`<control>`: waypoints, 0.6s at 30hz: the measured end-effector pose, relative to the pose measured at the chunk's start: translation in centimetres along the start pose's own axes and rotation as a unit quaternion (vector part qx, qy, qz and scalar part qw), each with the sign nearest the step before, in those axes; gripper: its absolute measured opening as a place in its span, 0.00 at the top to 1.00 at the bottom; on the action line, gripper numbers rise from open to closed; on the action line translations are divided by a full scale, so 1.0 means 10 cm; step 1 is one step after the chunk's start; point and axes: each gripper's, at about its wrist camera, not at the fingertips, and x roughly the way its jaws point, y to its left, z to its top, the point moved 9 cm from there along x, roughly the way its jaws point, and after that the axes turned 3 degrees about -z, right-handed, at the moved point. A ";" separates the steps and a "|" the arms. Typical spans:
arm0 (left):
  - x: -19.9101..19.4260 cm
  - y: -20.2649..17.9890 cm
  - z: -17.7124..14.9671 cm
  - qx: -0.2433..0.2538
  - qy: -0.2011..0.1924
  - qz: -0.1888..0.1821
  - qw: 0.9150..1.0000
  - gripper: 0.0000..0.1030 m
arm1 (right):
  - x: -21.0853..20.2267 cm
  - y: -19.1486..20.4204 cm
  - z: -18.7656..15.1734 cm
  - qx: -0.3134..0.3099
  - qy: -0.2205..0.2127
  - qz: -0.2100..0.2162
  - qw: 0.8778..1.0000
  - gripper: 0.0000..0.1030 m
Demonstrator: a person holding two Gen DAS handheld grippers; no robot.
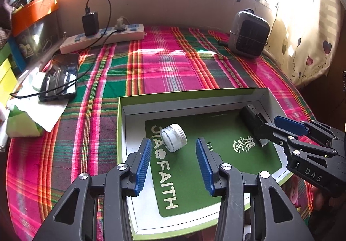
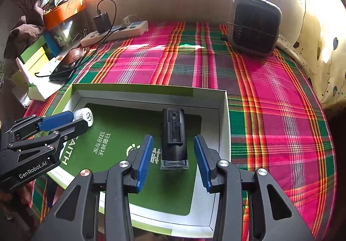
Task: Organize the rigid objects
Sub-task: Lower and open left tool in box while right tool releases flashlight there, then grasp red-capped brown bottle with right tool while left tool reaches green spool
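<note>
A shallow green-and-white box [image 1: 121, 124] lies on the plaid cloth, with a green printed floor. A small white jar [image 1: 174, 137] lies on its side inside it, just ahead of my open left gripper [image 1: 173, 152], not touching the pads. A black rectangular bottle with a clear base [image 2: 174, 139] lies in the box between the pads of my open right gripper [image 2: 173, 154], apart from both. In the left wrist view the bottle [image 1: 252, 117] sits behind the right gripper [image 1: 272, 127]. In the right wrist view the jar [image 2: 85, 116] sits by the left gripper [image 2: 64, 123].
A grey fan heater [image 1: 249, 34] stands at the back right. A power strip [image 1: 103, 37] with a black adapter, a phone [image 1: 60, 76] on a cable and a tissue pack [image 1: 23, 120] lie at the left. Coloured boxes stack along the left edge.
</note>
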 end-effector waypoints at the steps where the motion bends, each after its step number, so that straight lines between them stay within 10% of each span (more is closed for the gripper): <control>1: -0.03 0.00 0.00 -0.001 -0.002 -0.002 1.000 0.59 | -0.03 0.00 0.00 0.002 -0.002 -0.001 1.000 0.60; 18: -0.73 0.05 -0.42 -0.016 -0.041 -0.011 0.999 0.56 | -0.71 -0.05 -0.27 0.038 -0.049 0.010 0.998 0.54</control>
